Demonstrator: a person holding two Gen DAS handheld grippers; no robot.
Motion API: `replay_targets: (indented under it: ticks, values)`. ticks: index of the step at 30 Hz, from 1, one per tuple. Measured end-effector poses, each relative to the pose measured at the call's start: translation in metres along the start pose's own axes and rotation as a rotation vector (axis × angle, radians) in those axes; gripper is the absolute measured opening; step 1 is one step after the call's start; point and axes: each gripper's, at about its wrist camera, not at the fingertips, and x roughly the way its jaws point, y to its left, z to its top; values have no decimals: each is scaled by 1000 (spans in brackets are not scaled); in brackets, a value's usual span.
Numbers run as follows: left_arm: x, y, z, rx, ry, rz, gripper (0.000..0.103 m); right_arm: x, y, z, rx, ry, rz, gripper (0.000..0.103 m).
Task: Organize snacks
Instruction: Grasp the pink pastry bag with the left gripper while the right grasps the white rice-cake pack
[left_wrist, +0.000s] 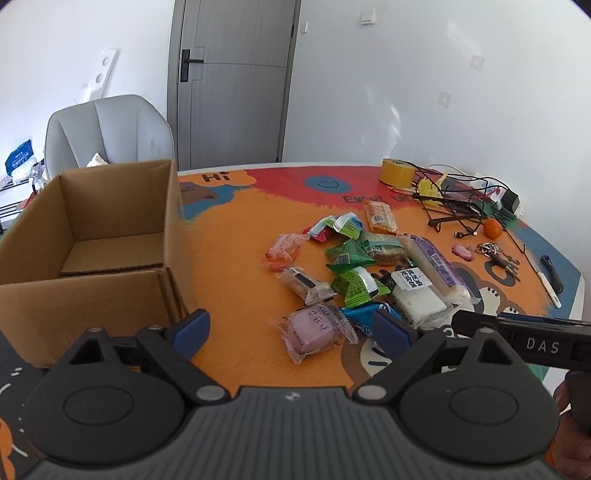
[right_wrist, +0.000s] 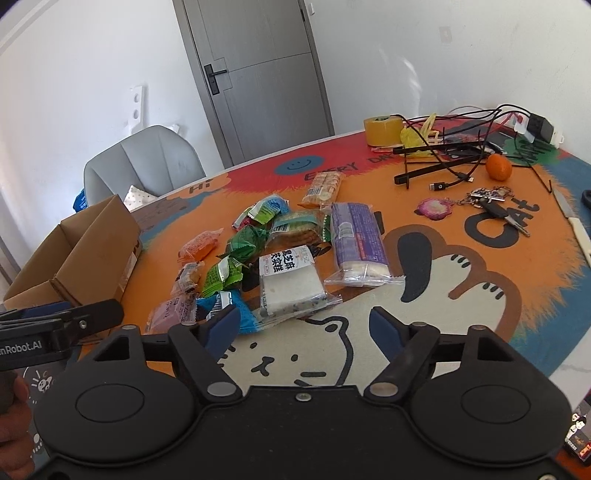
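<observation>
Snacks (left_wrist: 354, 273) all lie heaped on the counter (left_wrist: 236, 236) right of the empty box (left_wrist: 110, 236), none packed yet, with left gripper (left_wrist: 291, 325) and right gripper (right_wrist: 303, 325) released, grasping nothing.

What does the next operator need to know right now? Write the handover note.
Left gripper: open, holding nothing, over the pink-wrapped cake.
Right gripper: open, holding nothing, just short of the white sesame cake pack.
Snacks lie in a loose pile on the cartoon mat, including the long purple pack and green candies.
Cardboard box: visible inside is bare.
Done: nothing sorted yet. Left: the whole pile.
</observation>
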Motion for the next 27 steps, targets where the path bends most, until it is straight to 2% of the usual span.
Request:
replay_targets:
  ticks: [13, 27]
  values:
    - [43, -7, -2, -22, 67, -2, 70, 36, 0, 8, -21, 21, 17, 71]
    - [64, -11, -4, -37, 73, 28, 66, 65, 13, 8, -68, 44, -30, 71]
